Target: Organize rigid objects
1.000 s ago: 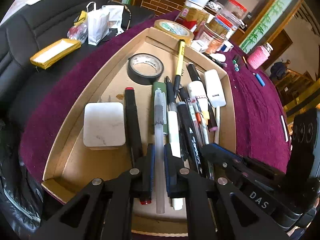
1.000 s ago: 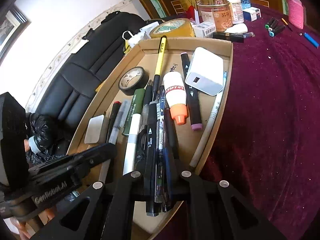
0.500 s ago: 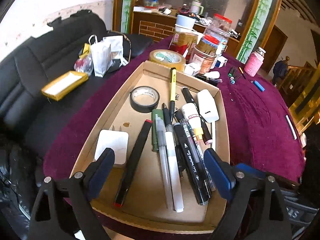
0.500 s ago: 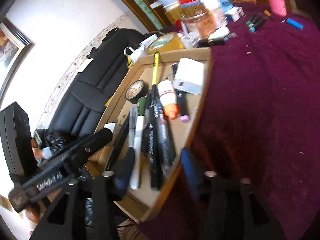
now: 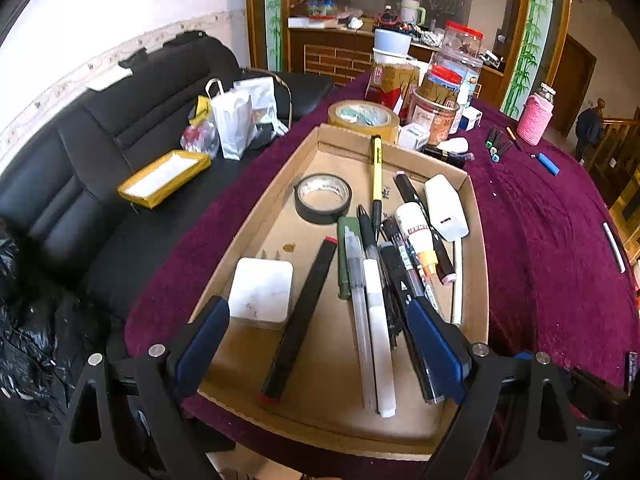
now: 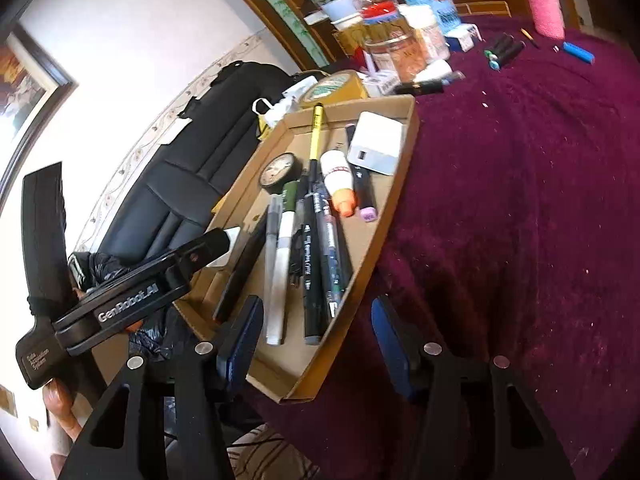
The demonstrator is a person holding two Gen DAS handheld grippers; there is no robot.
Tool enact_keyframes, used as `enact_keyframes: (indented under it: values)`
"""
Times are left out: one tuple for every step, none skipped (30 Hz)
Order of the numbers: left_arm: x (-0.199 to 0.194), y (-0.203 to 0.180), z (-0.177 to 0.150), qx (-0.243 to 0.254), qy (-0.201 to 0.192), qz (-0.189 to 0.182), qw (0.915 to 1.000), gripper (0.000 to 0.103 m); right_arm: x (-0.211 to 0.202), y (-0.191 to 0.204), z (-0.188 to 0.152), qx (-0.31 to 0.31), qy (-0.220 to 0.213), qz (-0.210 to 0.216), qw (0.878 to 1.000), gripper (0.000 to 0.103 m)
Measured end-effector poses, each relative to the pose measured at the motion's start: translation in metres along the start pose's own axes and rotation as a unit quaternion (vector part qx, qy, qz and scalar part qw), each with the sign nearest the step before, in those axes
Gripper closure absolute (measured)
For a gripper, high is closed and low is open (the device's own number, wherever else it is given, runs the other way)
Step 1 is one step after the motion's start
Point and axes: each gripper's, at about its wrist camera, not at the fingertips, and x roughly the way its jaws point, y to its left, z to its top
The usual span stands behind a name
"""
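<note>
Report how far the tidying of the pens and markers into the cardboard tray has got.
Done: pens, tape roll and both white chargers lie in the cardboard tray. In hand: nothing; the left gripper and right gripper have just been opening and are empty. Left: the markers and blue lighter on the purple cloth.

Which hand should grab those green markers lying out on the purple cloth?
Probably the right gripper: it hangs open at the cardboard tray's cloth-side edge, the side where the green markers lie. The left gripper is open over the tray's sofa side.
</note>
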Motion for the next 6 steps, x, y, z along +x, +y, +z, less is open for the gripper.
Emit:
enact_keyframes:
  values:
    - [0.0004, -0.0008, -0.0001, 0.000, 0.002, 0.002, 1.0000, 0.013, -0.0001, 0.0009, -0.0005, 0.000, -0.001, -0.005, 1.000, 0.042]
    - [-0.0006, -0.0017, -0.0007, 0.002, 0.001, -0.001, 1.0000, 0.013, -0.0005, 0.0005, -0.0016, 0.003, 0.000, -0.006, 1.000, 0.042]
    - [-0.0029, -0.0021, -0.0014, 0.004, -0.006, -0.004, 1.0000, 0.013, -0.0005, 0.0008, -0.0022, 0.005, 0.001, -0.002, 1.000, 0.042]
    - [-0.0042, -0.0023, -0.0018, 0.005, -0.012, -0.003, 0.9999, 0.013, -0.0001, 0.0019, -0.0025, 0.002, 0.001, -0.003, 1.000, 0.042]
    - [-0.0037, -0.0022, -0.0013, 0.007, -0.013, 0.001, 0.9999, 0.013, 0.0005, 0.0024, -0.0021, 0.001, 0.001, -0.007, 1.000, 0.042]
    - [-0.0025, -0.0025, -0.0003, 0.008, -0.008, -0.001, 0.9999, 0.013, 0.0013, 0.0025, -0.0017, 0.004, 0.004, -0.012, 1.000, 0.042]
